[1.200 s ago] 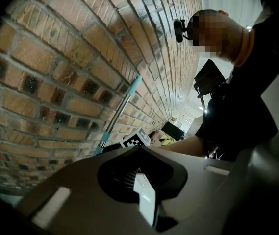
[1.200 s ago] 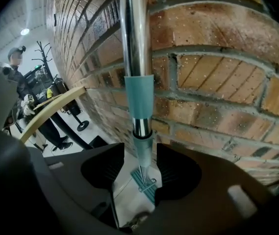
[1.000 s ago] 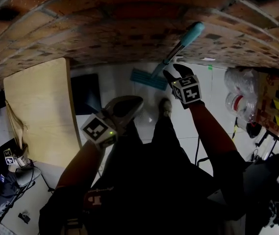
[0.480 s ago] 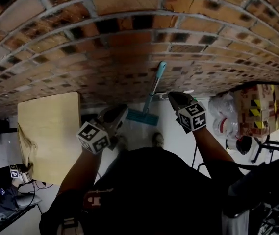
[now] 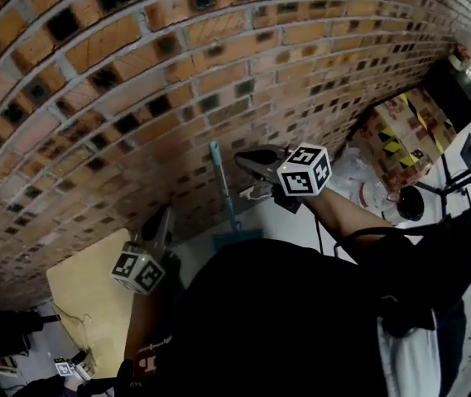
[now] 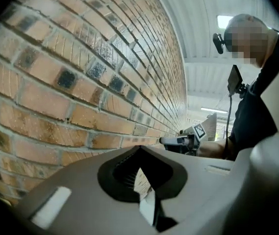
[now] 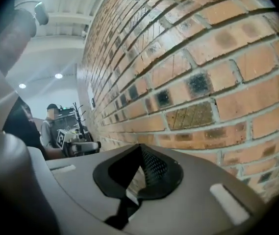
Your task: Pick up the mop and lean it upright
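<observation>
the mop (image 5: 225,195) stands upright against the brick wall (image 5: 136,81), teal head on the pale floor (image 5: 278,224) at the wall's foot, handle resting on the bricks with nothing gripping it. open floor lies to its right up to the clear bags (image 5: 358,179) and the cardboard box (image 5: 401,126) with yellow-black tape; to its left a light wooden board (image 5: 86,296) lies flat, its near edge just beside the left gripper (image 5: 162,222). the right gripper (image 5: 250,159) hangs just right of the handle, apart from it, close to the bricks.

a second ago the right gripper was down at the mop handle with its jaws apart, near the floor – now both grippers are raised in front of the wall and the mop stands alone.

each gripper view shows its jaws together with nothing between them – only bricks ahead. the wall runs on to a pale ribbed ceiling (image 6: 203,28) with strip lights.
</observation>
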Available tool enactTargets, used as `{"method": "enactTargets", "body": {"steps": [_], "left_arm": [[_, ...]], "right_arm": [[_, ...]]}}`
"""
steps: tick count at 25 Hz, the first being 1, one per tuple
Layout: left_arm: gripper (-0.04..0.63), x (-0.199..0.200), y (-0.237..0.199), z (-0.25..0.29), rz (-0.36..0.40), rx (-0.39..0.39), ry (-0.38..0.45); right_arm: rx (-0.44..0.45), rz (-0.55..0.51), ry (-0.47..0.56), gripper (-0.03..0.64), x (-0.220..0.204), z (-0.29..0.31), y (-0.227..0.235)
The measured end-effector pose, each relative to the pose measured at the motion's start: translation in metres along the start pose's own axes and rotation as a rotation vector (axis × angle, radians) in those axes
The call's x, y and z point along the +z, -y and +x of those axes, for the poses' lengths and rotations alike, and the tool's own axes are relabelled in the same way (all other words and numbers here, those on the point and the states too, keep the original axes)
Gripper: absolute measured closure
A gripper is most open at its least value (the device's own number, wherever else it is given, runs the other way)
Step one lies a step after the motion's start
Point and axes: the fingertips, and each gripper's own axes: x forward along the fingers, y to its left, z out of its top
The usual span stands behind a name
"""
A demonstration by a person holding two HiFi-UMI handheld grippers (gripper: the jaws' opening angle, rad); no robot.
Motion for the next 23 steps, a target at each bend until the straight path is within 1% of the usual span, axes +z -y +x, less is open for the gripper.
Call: {"method": "enactTargets", "body": {"steps": [5, 10, 15, 23], "left_arm": [[0.594, 0.003, 0.002, 0.003, 0.013, -0.009, -0.007], [0.594, 0.003, 0.002, 0.002, 0.022, -0.018, -0.007], [0.594, 0.003, -0.002, 0.0, 0.014, -0.005, -0.015], [0.594, 0.004, 0.0, 0.005, 0.014, -0.018, -0.018]], "right_arm": [[0.001, 0.011, 0.029, 0.606, 0.018, -0.007, 0.003], [0.012, 0.004, 0.017, 0.606, 0.017, 0.001, 0.0], [0.018, -0.001, 0.013, 0.606, 0.017, 0.004, 0.0], [0.024, -0.009, 0.008, 0.606, 0.018, 0.002, 0.001]]}}
